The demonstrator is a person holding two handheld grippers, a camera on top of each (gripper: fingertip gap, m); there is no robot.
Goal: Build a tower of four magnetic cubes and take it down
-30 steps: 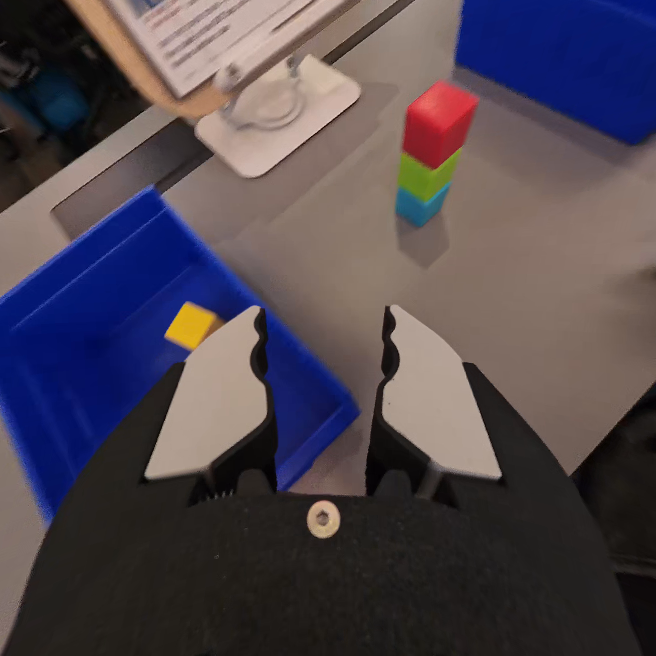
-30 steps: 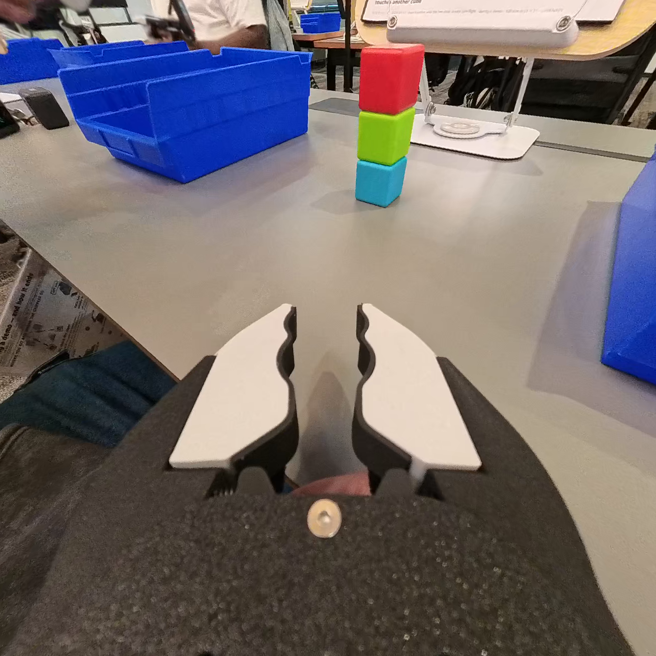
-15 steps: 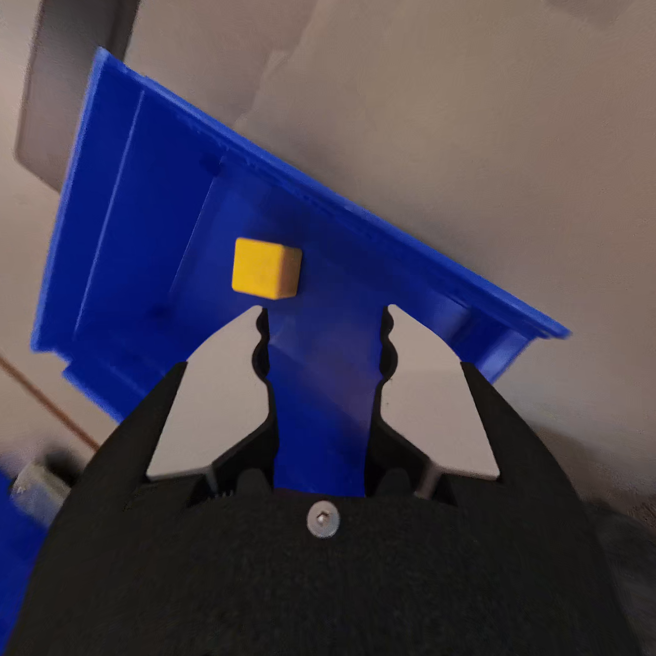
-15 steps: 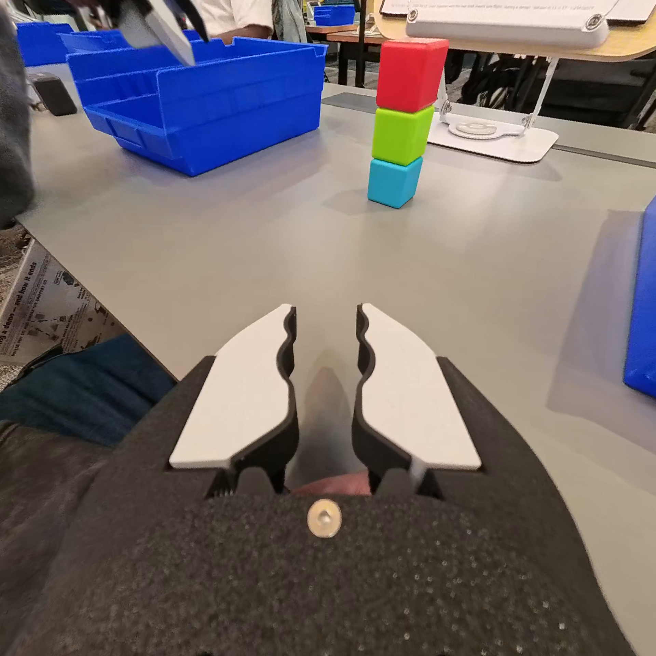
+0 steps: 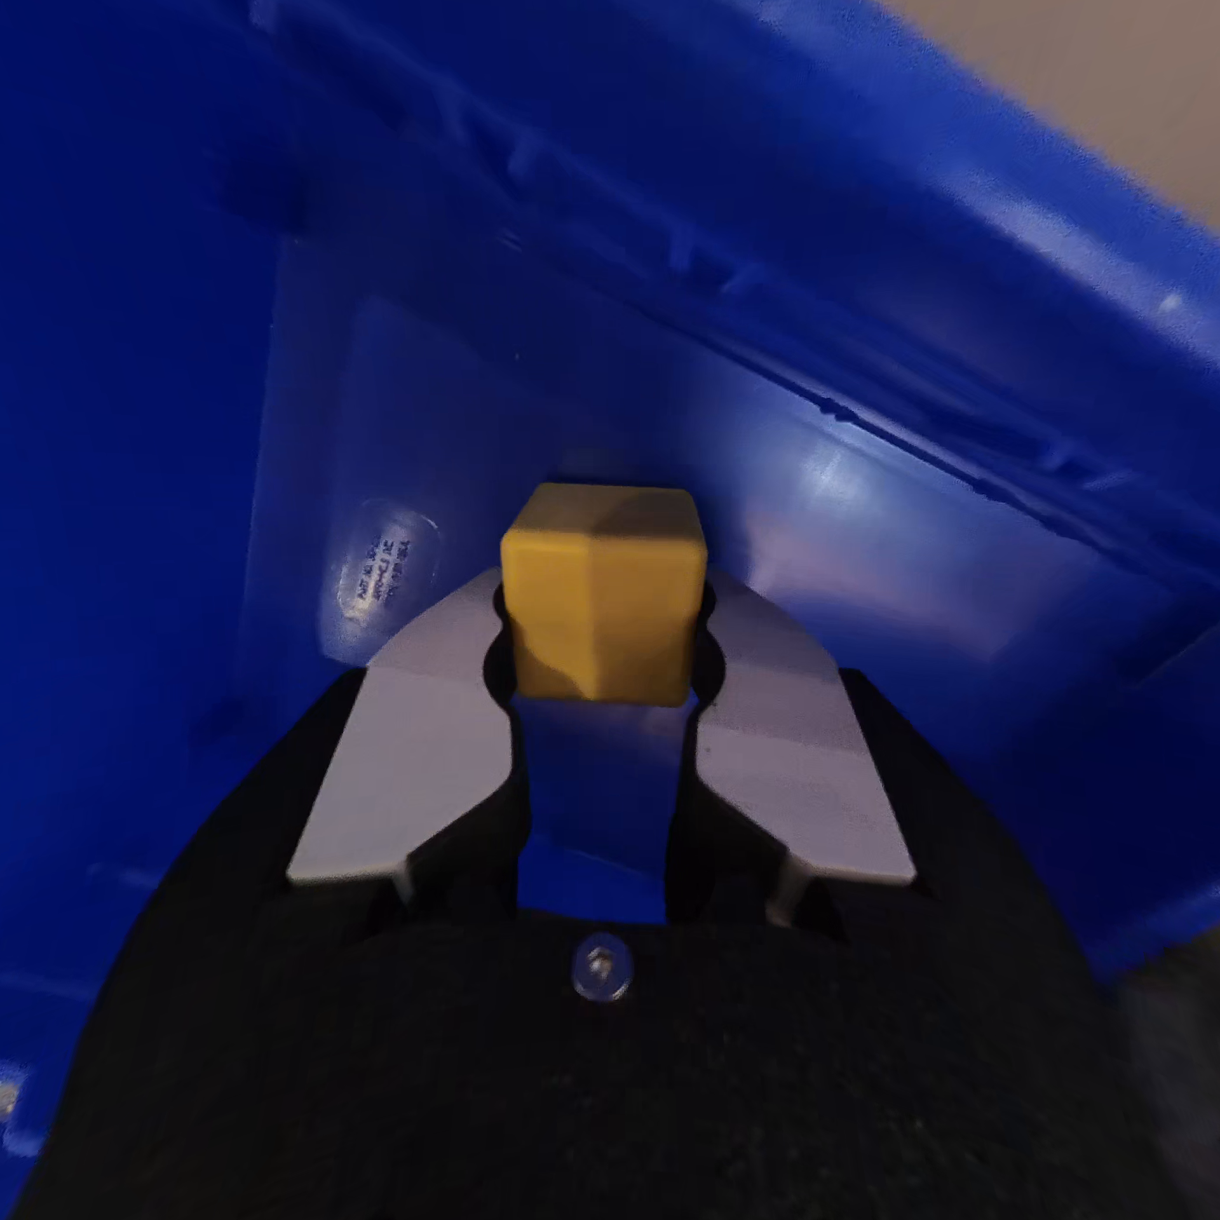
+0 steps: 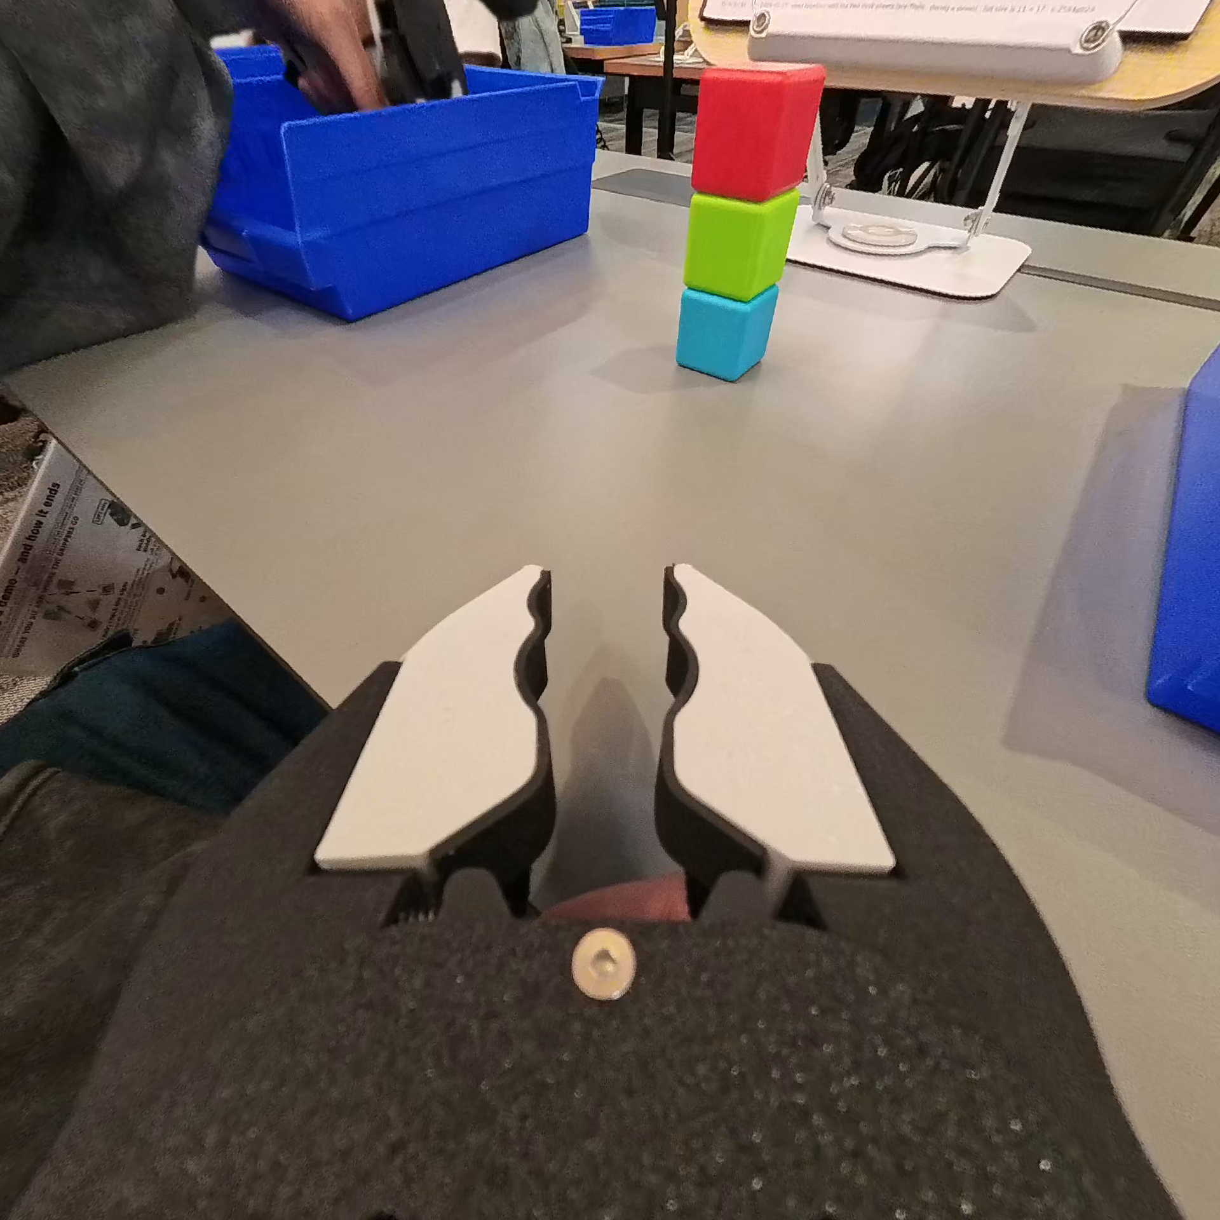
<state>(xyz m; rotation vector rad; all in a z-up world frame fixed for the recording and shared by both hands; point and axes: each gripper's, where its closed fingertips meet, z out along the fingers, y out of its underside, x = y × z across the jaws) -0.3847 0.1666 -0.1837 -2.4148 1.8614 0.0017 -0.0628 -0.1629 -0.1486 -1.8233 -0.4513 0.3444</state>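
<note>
A yellow cube (image 5: 601,614) lies on the floor of a blue bin (image 5: 858,330). My left gripper (image 5: 602,587) is down inside the bin, open, with its fingertips either side of the cube and close against it. A tower of three cubes stands on the grey table: red cube (image 6: 752,132) on green cube (image 6: 736,244) on cyan cube (image 6: 723,333). My right gripper (image 6: 607,581) is open and empty, low over the table near its front edge, well short of the tower.
The blue bin (image 6: 429,211) stands at the table's back left, with a hand (image 6: 343,72) reaching into it. A second blue bin (image 6: 1188,561) is at the right edge. A white stand (image 6: 911,257) is behind the tower. Newspaper (image 6: 72,561) lies on the floor.
My left gripper swung from facing the tower to the bin and dropped into it, so the yellow cube now sits between its fingertips. My right gripper moved slightly closer to the tower.
</note>
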